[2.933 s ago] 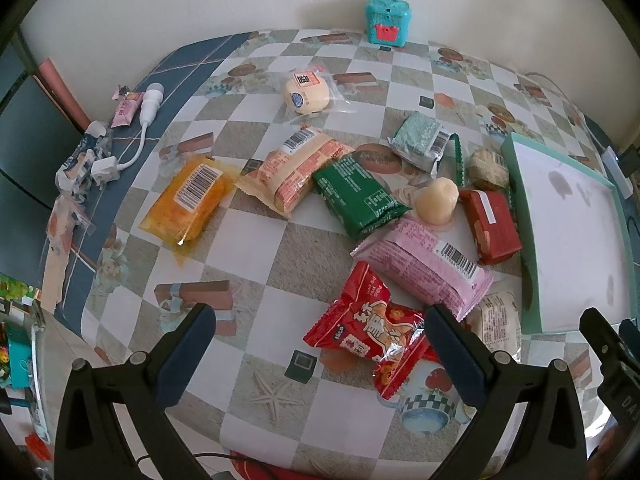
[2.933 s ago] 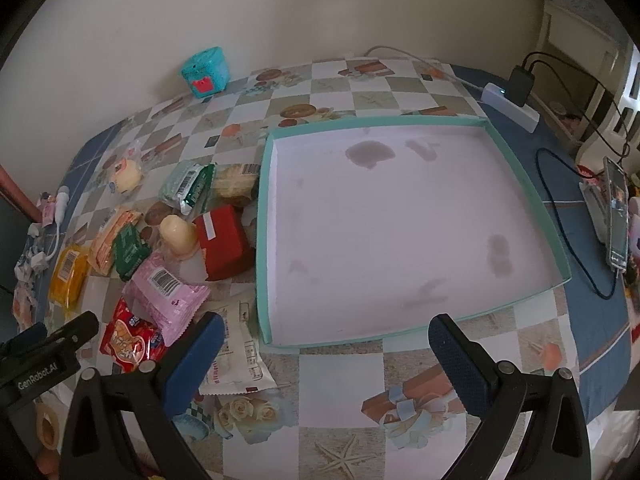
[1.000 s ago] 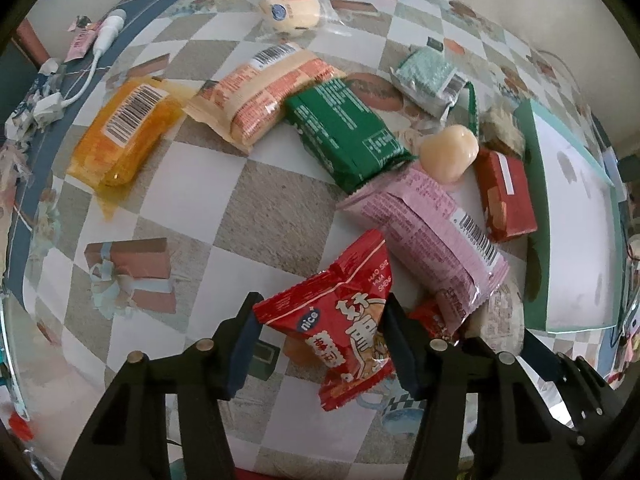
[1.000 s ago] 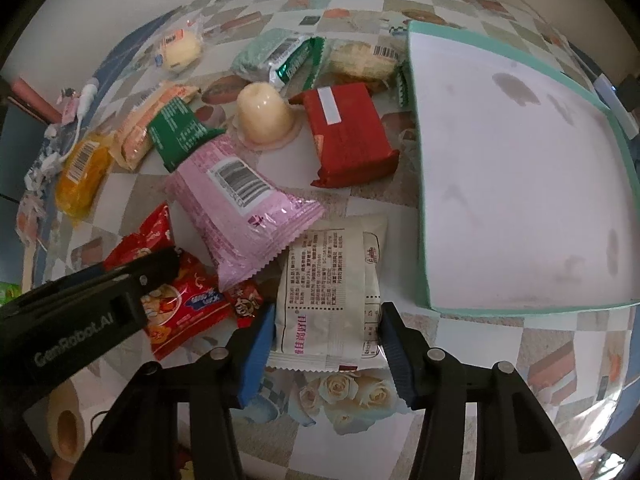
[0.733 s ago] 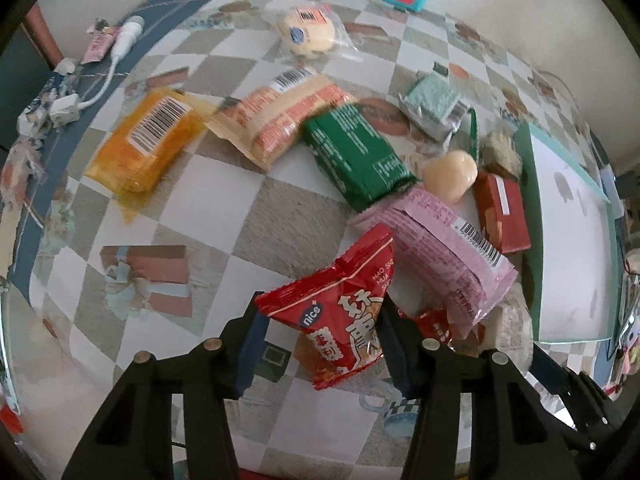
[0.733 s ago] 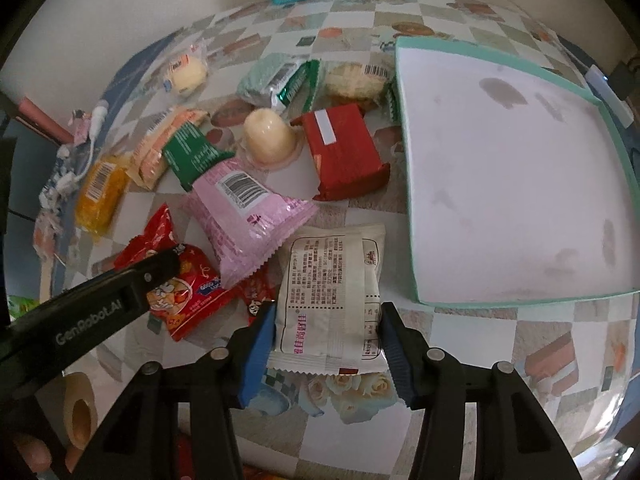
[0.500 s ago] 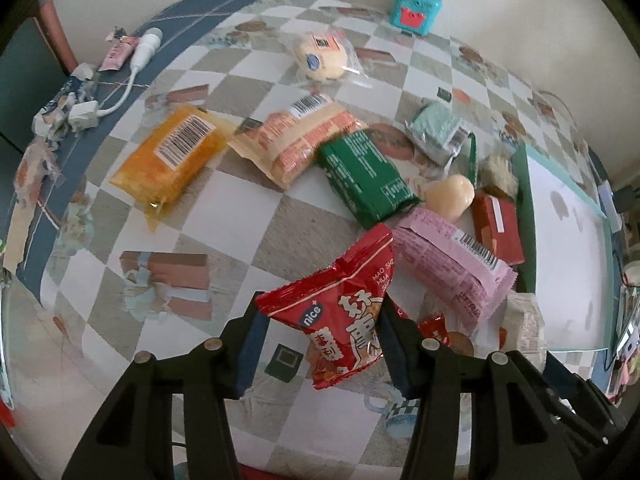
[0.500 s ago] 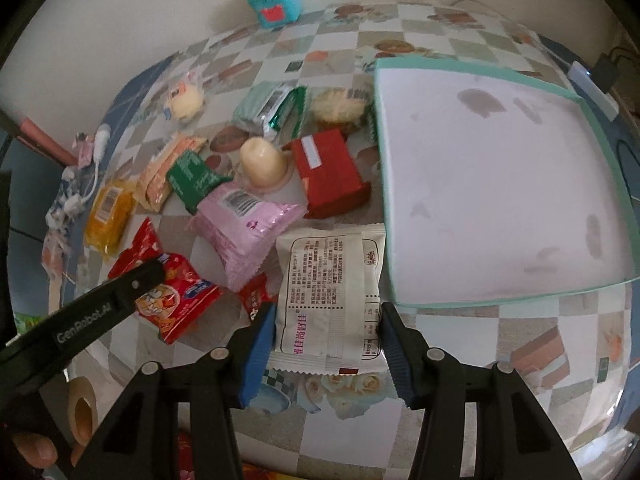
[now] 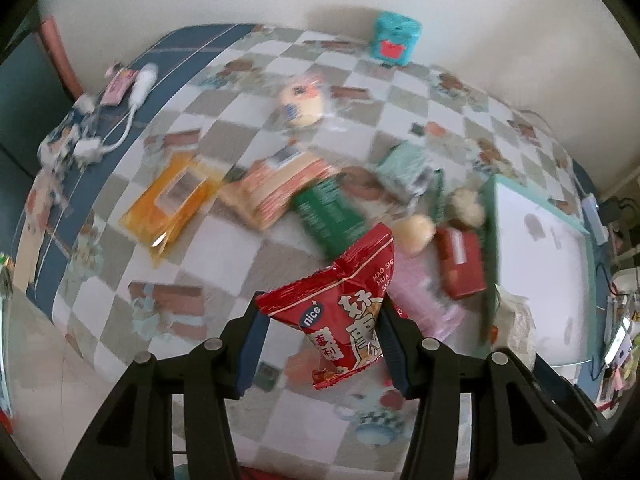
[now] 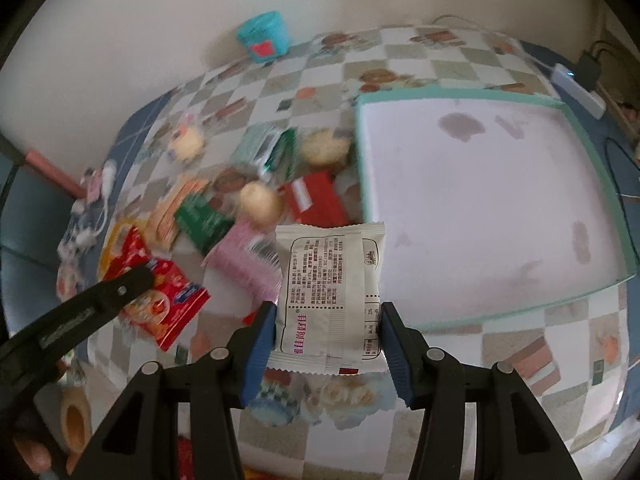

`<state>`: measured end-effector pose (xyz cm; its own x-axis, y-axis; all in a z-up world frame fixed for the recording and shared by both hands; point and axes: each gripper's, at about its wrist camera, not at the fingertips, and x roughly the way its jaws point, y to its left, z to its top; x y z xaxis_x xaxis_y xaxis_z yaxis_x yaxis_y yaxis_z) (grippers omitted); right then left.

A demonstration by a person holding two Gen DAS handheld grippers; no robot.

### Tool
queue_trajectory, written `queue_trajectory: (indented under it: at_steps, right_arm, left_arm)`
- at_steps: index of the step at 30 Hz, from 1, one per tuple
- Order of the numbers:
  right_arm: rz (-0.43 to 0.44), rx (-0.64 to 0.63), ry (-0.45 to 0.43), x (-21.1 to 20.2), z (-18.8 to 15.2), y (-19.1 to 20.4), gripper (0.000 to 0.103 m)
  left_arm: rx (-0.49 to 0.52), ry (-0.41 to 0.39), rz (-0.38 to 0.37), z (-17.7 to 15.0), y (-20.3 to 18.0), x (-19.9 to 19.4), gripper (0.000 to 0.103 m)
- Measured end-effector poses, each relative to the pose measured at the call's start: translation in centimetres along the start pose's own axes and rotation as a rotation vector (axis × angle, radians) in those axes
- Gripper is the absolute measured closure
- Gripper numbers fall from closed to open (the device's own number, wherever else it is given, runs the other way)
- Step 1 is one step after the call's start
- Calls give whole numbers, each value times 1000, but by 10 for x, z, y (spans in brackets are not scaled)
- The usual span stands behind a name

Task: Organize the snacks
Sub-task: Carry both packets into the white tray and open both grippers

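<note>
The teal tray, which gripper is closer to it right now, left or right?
Right. The right gripper, shut on the white packet, hangs just off the teal tray by its near left corner. The left gripper, shut on the red bag, hangs farther left, over the snack pile.

A checkered tablecloth (image 9: 248, 240) is spread with scattered snack packets (image 9: 176, 200), a teal-rimmed tray (image 10: 600, 184) and a teal box (image 9: 396, 38).

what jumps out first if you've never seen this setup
Two packets held in mid-air: the left gripper pinches a red snack bag and the right gripper a white packet. Behind them, a jumble of bright snacks beside a teal-rimmed tray with nothing in it.
</note>
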<state>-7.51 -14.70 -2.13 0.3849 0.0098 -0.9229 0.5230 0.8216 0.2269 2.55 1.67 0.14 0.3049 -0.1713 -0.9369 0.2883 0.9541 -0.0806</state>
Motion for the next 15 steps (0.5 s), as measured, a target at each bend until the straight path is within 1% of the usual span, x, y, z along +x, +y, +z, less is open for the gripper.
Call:
queue_trajectory:
  at_steps: [3,7,10,15]
  right_arm:
    - [-43,58,-38,-3,14,-15,48]
    - [-82,151,-73,-4,30,-44,48]
    - [-130,203,-86,-2,42,-62,48]
    - [-174,278,-83,7,58,-92,48]
  left_arm:
    - [58,-7,-28,11,-35,-4,49]
    - [108,17,-82,22,-78,1,49]
    - [151,27,-110,27,-110,6,49]
    - [188,47,-135,35,-147,19,48]
